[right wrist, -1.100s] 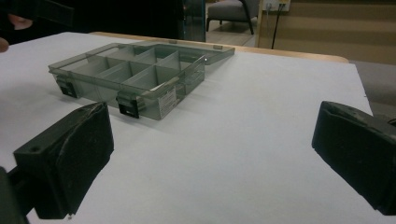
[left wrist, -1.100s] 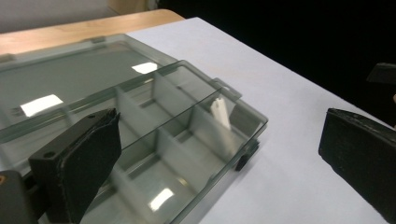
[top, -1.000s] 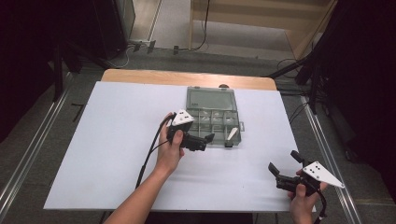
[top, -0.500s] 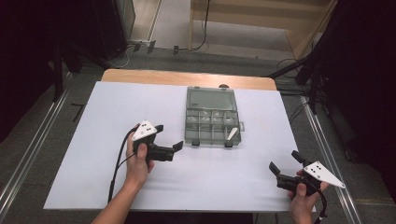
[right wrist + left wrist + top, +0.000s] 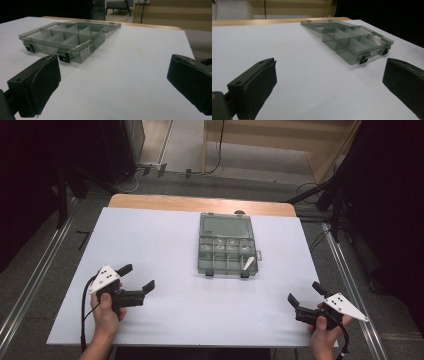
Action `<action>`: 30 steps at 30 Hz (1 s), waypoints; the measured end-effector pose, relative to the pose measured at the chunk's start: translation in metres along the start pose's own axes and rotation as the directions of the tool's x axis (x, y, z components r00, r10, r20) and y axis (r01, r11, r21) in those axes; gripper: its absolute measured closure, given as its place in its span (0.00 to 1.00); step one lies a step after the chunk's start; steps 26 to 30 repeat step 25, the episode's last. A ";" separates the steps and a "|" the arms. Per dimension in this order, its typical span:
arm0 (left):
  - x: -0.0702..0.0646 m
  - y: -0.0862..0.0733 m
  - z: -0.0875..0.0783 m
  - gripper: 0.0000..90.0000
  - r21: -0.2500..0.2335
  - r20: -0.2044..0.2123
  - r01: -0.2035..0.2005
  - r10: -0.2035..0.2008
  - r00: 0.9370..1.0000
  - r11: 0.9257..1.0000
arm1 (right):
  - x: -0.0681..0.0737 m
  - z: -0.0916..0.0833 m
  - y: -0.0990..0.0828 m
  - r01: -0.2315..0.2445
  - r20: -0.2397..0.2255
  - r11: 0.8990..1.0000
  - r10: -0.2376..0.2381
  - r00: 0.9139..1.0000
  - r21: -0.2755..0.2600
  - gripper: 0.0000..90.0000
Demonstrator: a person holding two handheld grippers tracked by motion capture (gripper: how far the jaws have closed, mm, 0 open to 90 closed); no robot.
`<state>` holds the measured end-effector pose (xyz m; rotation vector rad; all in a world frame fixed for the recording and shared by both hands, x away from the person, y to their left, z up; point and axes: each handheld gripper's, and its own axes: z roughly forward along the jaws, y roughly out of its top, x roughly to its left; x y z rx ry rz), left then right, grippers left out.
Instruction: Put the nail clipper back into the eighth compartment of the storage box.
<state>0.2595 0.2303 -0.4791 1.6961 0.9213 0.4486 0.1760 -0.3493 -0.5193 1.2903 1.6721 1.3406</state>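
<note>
A clear grey compartment box point(image 5: 227, 245) lies closed at the middle of the white table, its two black latches point(image 5: 209, 272) facing the person. It also appears in the left gripper view point(image 5: 352, 42) and in the right gripper view point(image 5: 67, 40). My left gripper point(image 5: 136, 277) rests at the front left of the table, open, with nothing between its jaws, well apart from the box. My right gripper point(image 5: 304, 292) sits at the front right, also open and holding nothing.
The white sheet point(image 5: 165, 250) covers a wooden table point(image 5: 200, 204) whose far edge shows beyond it. Metal rails point(image 5: 45, 270) run along both sides. Dark equipment and cables stand on the floor behind.
My left gripper has pulled back from the box's front edge to the front left of the table. The right gripper has stayed where it was.
</note>
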 end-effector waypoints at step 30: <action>0.041 -0.035 -0.083 0.00 -0.091 -0.181 -0.019 0.002 0.984 0.996 | -0.001 0.000 0.000 -0.002 0.006 1.000 0.003 1.000 -0.003 0.00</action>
